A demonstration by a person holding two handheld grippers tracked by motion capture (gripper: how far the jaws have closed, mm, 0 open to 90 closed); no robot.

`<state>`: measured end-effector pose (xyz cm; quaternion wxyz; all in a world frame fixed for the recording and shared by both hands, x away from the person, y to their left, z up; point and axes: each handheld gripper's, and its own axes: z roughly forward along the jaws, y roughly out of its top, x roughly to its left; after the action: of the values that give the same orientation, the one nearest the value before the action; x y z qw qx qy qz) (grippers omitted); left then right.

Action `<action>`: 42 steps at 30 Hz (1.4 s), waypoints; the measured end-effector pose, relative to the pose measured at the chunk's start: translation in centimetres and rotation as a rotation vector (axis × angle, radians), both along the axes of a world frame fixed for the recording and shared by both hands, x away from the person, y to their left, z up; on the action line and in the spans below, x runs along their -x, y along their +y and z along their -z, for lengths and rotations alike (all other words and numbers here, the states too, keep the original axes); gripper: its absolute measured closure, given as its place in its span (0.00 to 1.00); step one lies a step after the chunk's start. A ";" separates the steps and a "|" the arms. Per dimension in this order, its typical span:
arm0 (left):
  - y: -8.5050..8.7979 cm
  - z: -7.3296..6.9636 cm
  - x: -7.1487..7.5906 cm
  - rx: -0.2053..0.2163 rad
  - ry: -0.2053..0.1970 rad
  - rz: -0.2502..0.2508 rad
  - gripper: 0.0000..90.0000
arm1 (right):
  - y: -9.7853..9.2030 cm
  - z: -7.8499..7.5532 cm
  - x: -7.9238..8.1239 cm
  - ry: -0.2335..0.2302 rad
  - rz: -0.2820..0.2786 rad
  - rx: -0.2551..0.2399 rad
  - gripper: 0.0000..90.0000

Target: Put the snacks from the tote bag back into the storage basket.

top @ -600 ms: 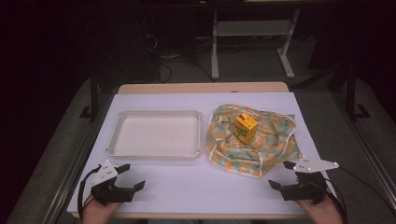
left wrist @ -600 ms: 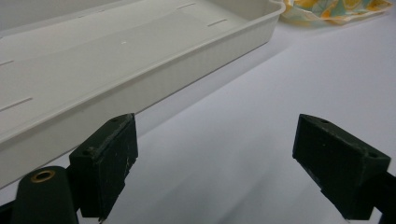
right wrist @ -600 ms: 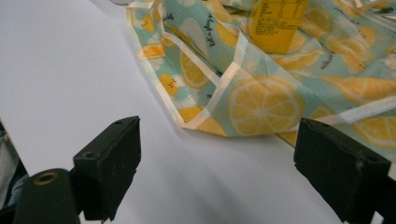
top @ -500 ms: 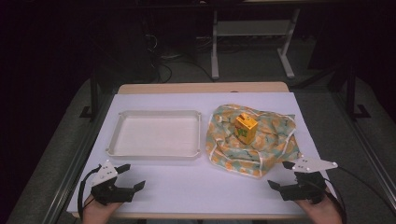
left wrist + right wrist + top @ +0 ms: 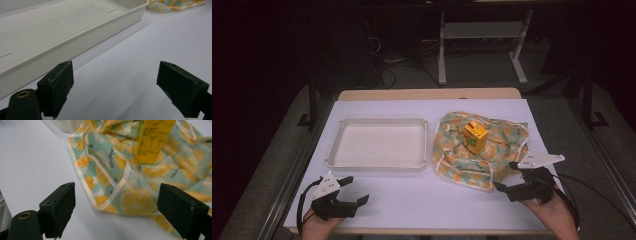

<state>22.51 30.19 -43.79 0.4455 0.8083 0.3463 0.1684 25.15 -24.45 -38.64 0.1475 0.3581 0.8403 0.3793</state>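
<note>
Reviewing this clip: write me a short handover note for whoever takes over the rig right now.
Left gripper: open, holding nothing, on the table in front of the white tray.
Right gripper: open, holding nothing, at the near edge of the lemon-print cloth.
Yellow carton stands on the cloth, beside the tray.
Done: nothing gripped yet.
Left: probably grasp the cloth or carton.

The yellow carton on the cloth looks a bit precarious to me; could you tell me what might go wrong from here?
1. The yellow carton stands upright on the rumpled lemon-print cloth; tugging the cloth's near edge could topple it.
2. The right tongs, open beside that edge, might pinch only a thin fold, which could slip.
3. Dragging the cloth could nudge the white tray close beside it.
</note>
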 end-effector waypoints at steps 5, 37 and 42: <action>0.1 0.0 0.0 0.004 0.002 -0.005 0.15 | 0.4 -1.2 -1.3 -0.003 -0.009 0.026 0.16; 0.0 0.0 -0.2 0.008 -0.010 0.011 0.15 | 4.4 -4.4 -10.8 0.057 -0.058 0.092 0.16; 0.1 0.0 -0.2 0.017 -0.008 0.007 0.15 | 5.2 -4.7 -12.5 0.078 -0.054 0.111 0.16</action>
<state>22.70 30.33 -43.81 0.4544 0.8050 0.3428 0.1672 37.62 -19.26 -33.96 0.1239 0.3411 0.8745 0.3217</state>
